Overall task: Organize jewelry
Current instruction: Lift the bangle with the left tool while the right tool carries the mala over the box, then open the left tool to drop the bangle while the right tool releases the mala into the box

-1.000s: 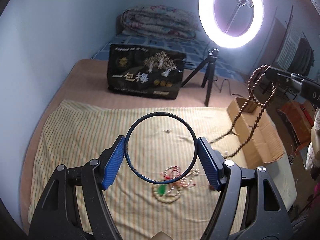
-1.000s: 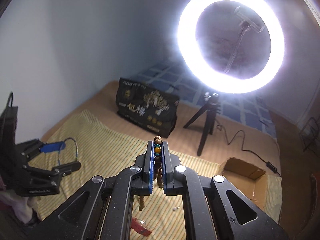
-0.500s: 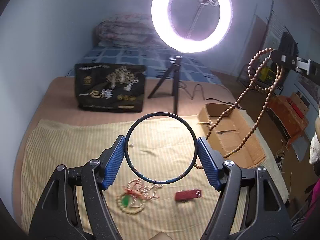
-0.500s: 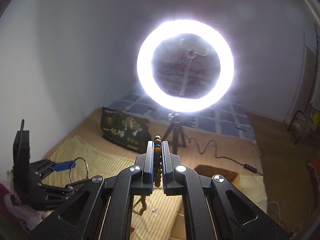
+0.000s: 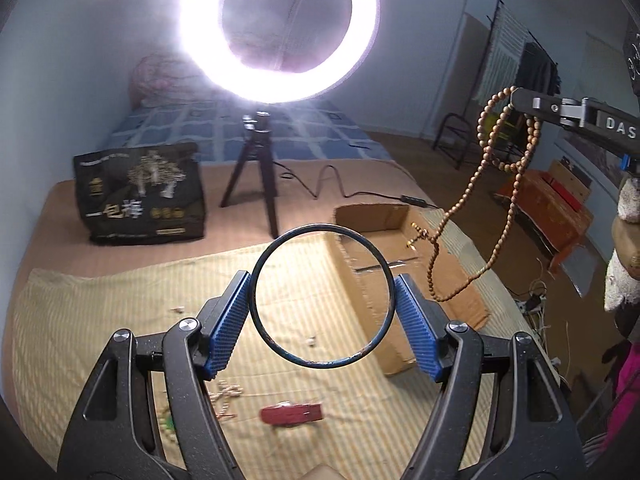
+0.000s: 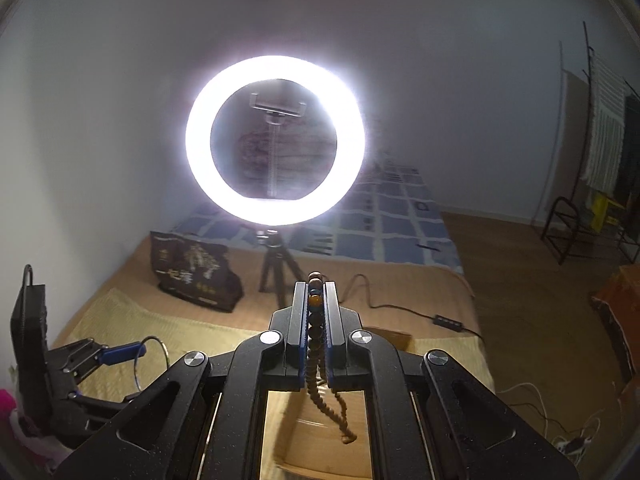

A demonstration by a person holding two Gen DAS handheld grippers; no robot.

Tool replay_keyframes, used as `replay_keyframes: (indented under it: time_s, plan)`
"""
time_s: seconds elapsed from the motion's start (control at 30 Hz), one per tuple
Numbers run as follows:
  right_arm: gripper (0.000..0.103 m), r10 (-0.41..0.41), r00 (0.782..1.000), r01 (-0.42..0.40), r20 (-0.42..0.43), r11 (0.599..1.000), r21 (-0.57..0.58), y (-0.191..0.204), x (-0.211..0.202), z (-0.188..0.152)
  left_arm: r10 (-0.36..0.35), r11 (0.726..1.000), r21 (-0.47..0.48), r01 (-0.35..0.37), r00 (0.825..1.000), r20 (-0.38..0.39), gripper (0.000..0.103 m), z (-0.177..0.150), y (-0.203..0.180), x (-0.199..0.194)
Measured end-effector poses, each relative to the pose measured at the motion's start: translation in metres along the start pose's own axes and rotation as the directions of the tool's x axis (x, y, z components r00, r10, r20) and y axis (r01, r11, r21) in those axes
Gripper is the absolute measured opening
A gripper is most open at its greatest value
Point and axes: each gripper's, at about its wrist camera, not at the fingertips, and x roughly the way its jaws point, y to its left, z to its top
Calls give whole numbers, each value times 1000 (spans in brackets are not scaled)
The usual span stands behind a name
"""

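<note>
Left gripper (image 5: pixel 322 300) clamps the bangle (image 5: pixel 322 297) across its fingers, now aimed at the box (image 5: pixel 404 276) just ahead and right instead of the striped cloth (image 5: pixel 100 320); red clip (image 5: pixel 291 415) and loose beads (image 5: pixel 228 392) lie below the fingers. Right gripper (image 6: pixel 316 312), closed on the bead necklace (image 5: pixel 496 200), has swung over the box, so the strand's tail hangs into it. Judging by that, both pieces are about ready to drop; ring light (image 5: pixel 278 28) now looms closer.

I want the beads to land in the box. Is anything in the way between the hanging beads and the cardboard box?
Nothing visible blocks them. The bead necklace hangs from the right gripper, its lower loops dangling over the open cardboard box. The left gripper, holding the bangle, stays off to the side.
</note>
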Motion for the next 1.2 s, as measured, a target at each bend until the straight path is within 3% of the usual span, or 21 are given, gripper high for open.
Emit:
replay_keyframes:
  time_s: [0.67,1.2]
  plan:
    - [5,-80,991,85,-108,995,47,-59,51,-26,-68,995,60,74,993,-94,74,-12,-71,88]
    - [5,-41,981,61,-191,993,104,-75,98,-48,-92,994,39,100,980,-177,74,-30,-85,140]
